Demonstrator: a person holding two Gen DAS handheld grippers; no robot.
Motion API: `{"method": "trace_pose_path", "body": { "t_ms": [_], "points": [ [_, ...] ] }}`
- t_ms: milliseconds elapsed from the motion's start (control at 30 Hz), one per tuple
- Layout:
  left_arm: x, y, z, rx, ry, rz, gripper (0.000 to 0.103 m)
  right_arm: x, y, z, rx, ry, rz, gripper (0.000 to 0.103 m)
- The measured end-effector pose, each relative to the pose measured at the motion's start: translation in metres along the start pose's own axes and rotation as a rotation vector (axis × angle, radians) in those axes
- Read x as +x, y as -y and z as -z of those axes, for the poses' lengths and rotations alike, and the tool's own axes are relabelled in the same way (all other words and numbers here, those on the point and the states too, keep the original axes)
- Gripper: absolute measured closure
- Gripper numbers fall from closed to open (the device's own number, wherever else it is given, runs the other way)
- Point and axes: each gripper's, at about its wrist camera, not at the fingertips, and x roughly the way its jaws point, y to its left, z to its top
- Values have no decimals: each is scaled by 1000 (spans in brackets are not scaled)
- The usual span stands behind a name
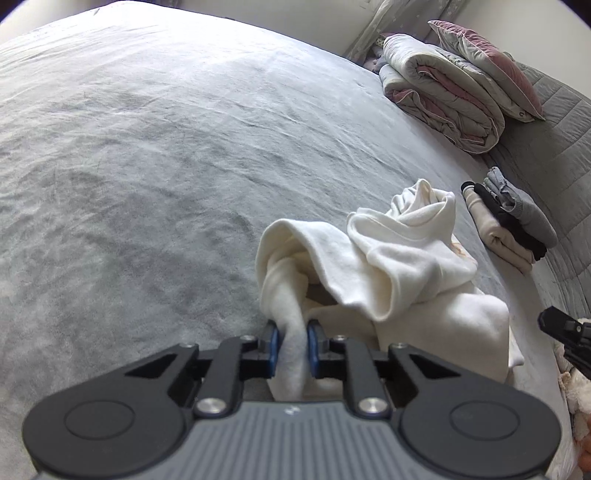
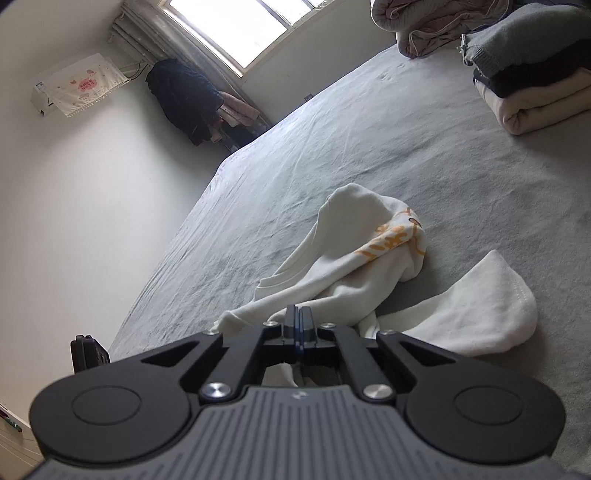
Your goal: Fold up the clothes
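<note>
A cream-white garment lies bunched on the grey bed sheet. My left gripper is shut on a thick fold of it at its near edge. In the right wrist view the same garment shows an orange print and a loose sleeve to the right. My right gripper is shut, with the garment's edge pinched between its pads. The right gripper's tip also shows at the right edge of the left wrist view.
A stack of folded clothes, cream, black and grey, sits at the right; it shows top right in the right wrist view. A rolled quilt and pillow lie beyond. A wall and window stand past the bed's far edge.
</note>
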Motion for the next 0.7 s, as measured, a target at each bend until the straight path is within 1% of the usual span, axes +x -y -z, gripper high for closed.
{"method": "trace_pose_path", "body": {
  "t_ms": [100,133,233,300,333,367,400,433,467,633,667,700],
  "points": [
    [-1,1,-8,-17,34,-16,89,1,3,-6,5,-8,-22,99],
    [-2,2,-11,-19,46,-20,89,4,4,-5,11,-19,-28,90],
    [-6,9,-16,4,67,-25,89,14,3,0,14,-60,-35,90],
    [-4,14,-16,26,70,-37,89,23,2,6,5,-93,-31,88],
    [-3,15,-16,34,68,-43,89,26,1,9,0,-107,-27,85],
    [-1,16,-16,39,64,-52,89,30,-1,12,-7,-117,-20,76],
    [0,15,-15,37,60,-56,89,34,-2,15,-14,-126,-13,63],
    [2,14,-15,32,55,-57,89,37,-3,17,-20,-131,-10,40],
    [3,12,-15,23,51,-57,89,40,-5,20,-27,-130,-12,36],
    [6,4,-15,-17,34,-47,89,61,-18,33,-85,-152,-16,36],
    [7,4,-15,-18,38,-50,89,65,-21,36,-101,-155,-12,41],
    [7,4,-15,-20,41,-53,89,69,-24,39,-121,-158,-5,49]
  ]
}}
